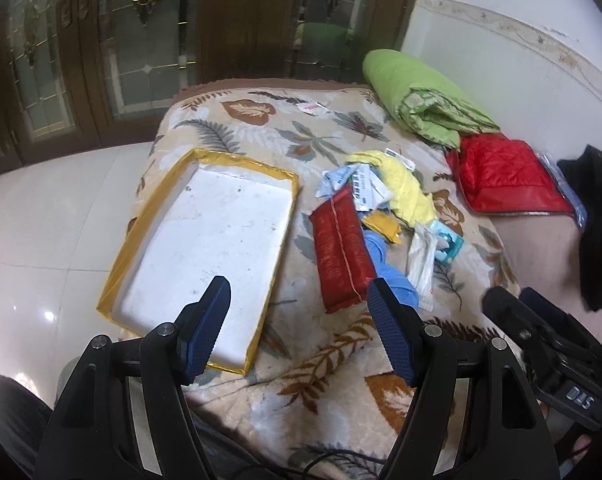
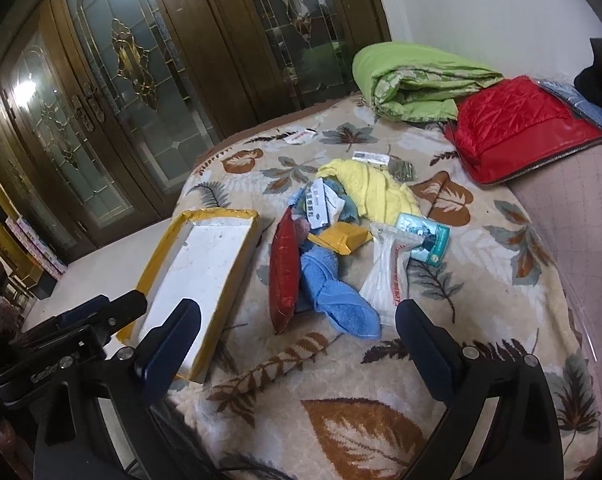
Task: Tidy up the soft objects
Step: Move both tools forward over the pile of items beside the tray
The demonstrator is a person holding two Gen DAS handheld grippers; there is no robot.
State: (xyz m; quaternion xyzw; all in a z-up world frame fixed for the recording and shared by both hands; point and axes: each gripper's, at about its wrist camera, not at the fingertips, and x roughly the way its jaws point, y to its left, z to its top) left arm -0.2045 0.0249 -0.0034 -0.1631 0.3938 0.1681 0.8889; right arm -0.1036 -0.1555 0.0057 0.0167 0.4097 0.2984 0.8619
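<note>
Both claws hang wide and empty at the frame bottoms, left claw (image 1: 299, 328) and right claw (image 2: 297, 346); the soft pile, blue towel (image 2: 335, 296) nearest, lies at centre beside the empty tray (image 1: 113, 280); pinch a thick fold, lift clear.

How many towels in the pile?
2. The blue towel lies at the near end of the pile, beside the red packet. The yellow towel lies at the far end. More may be hidden under the packets.
</note>
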